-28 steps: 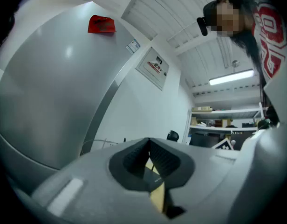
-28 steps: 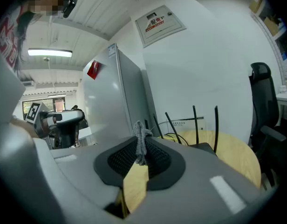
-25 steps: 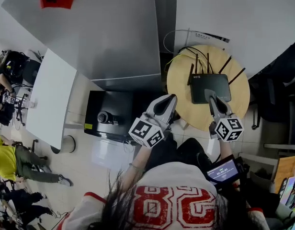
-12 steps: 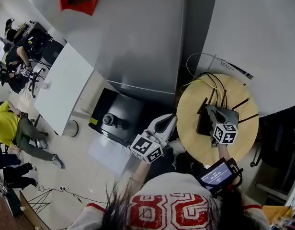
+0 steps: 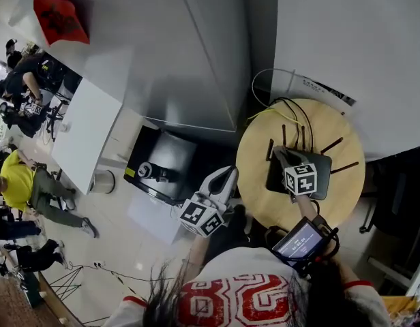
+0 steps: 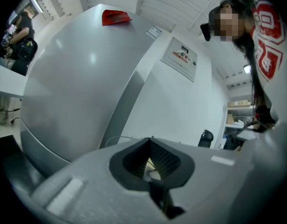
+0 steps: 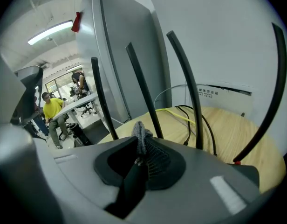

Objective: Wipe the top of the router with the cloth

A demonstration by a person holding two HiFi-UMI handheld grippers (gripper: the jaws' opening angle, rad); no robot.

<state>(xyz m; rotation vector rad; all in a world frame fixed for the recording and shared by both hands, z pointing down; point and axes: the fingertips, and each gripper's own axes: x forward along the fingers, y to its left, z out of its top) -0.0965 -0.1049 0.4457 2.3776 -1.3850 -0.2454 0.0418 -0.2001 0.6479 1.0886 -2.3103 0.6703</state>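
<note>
I am holding the grey-white left hand-held gripper [image 5: 226,176] out past the left edge of the round pale-wood table [image 5: 254,157], over the floor and well apart from the work. Its jaws are lying pressed together with nothing between them, and it is aiming up at the tall grey cabinet [image 6: 78,78] rather than at anything I need. Moving right, the flat black rectangular router [image 5: 322,167] is sitting near the middle of the table, its long axis running side to side across my head view. Its thin black antennas [image 7: 144,90] are standing along the far long edge, and black and yellow cables [image 7: 178,112] are trailing toward the table's far edge. The right hand-held gripper [image 5: 282,155] is the one doing the work. It is hovering over the router's left half, pointing away from me toward the antennas. Its jaws are clamping tight on a small grey knitted cloth [image 7: 141,135], a tuft of which is poking out beyond the tips. I cannot tell whether the cloth is actually touching the router's top. That top is lying directly beneath this gripper and stretching off to its right. I am judging that the coming stroke wants to run sideways along the long axis toward the router's right edge, on the near side of the antennas, so the jaws are not snagging them or the cables.
</note>
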